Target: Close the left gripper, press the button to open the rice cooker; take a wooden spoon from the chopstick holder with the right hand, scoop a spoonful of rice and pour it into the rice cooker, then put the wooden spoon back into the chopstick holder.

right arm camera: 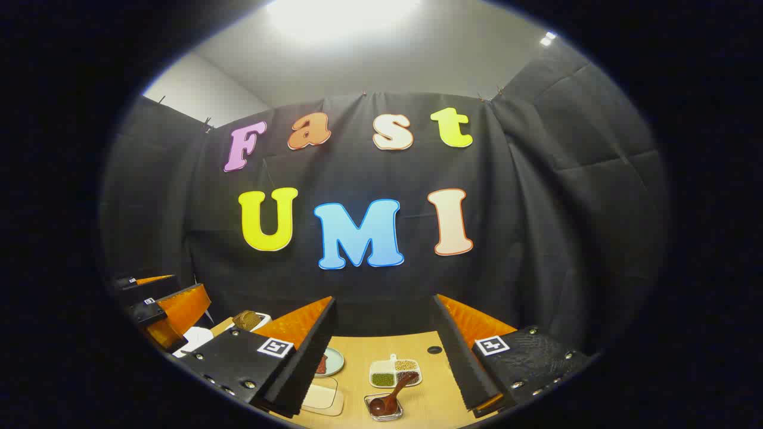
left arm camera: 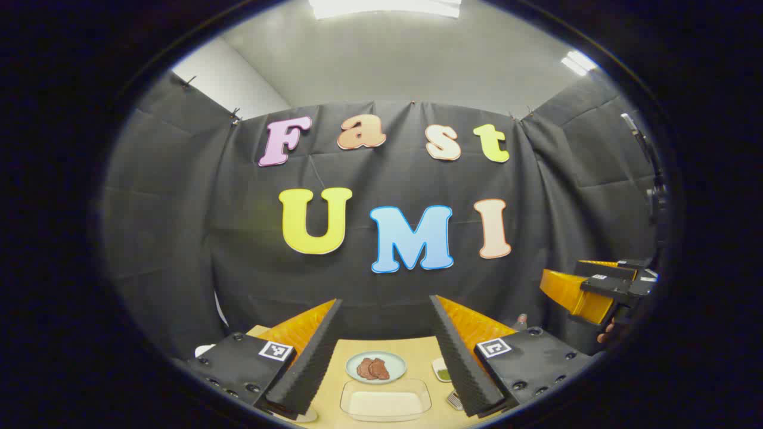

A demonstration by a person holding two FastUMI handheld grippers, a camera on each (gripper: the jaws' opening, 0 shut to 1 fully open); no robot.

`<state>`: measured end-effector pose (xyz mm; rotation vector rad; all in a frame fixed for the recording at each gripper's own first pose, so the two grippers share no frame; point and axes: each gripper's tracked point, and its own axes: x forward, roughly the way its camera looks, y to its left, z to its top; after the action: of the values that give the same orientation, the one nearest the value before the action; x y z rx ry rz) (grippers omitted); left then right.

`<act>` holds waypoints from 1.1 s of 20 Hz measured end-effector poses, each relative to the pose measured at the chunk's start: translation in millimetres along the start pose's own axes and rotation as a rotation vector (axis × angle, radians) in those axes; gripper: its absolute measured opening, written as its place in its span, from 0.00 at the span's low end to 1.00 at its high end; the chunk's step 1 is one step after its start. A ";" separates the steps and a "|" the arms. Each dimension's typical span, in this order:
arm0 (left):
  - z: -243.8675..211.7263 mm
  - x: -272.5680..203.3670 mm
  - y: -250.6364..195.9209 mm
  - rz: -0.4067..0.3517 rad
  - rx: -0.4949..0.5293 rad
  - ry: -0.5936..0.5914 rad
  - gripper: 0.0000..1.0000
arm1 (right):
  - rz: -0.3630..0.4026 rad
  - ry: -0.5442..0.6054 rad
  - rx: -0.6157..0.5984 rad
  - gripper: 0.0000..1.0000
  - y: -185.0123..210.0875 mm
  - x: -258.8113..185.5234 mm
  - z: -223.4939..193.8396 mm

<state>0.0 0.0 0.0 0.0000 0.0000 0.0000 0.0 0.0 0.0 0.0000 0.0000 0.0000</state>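
While raised, left hand-held gripper (left arm camera: pixel 381 357) spread, right hand-held gripper (right arm camera: pixel 384 351) spread

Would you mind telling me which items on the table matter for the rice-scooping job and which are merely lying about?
For the job: wooden spoon; small clear container holding it; divided dish of grains; left gripper and right gripper, both open.

Lying about: plate of meat slices; clear rectangular dish.

Bright ceiling lights (left arm camera: pixel 384 7) overhead, blown-out glare at top, sharp centre, strong fisheye bending and darkening at edges
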 end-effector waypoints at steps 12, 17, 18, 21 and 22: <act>-2.0 6.1 31.4 0.014 -0.008 0.005 0.96 | 0.023 0.014 -0.021 0.95 24.7 0.7 -5.5; -5.2 4.6 29.3 0.009 0.010 0.010 0.93 | 0.018 0.023 -0.021 0.95 22.5 0.8 -8.2; -4.8 4.8 29.9 0.009 0.010 0.008 0.93 | 0.018 0.023 -0.020 0.95 21.5 1.1 -8.9; -6.0 7.2 33.4 0.015 0.012 0.006 0.93 | 0.014 0.025 -0.021 0.95 20.2 3.8 -9.7; -6.4 8.7 36.7 0.019 0.012 0.009 0.93 | 0.014 0.029 -0.023 0.95 19.9 5.8 -11.1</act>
<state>8.7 36.7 -6.4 0.0125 0.0086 0.0192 5.8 19.9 -11.1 -0.0226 0.0287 0.0141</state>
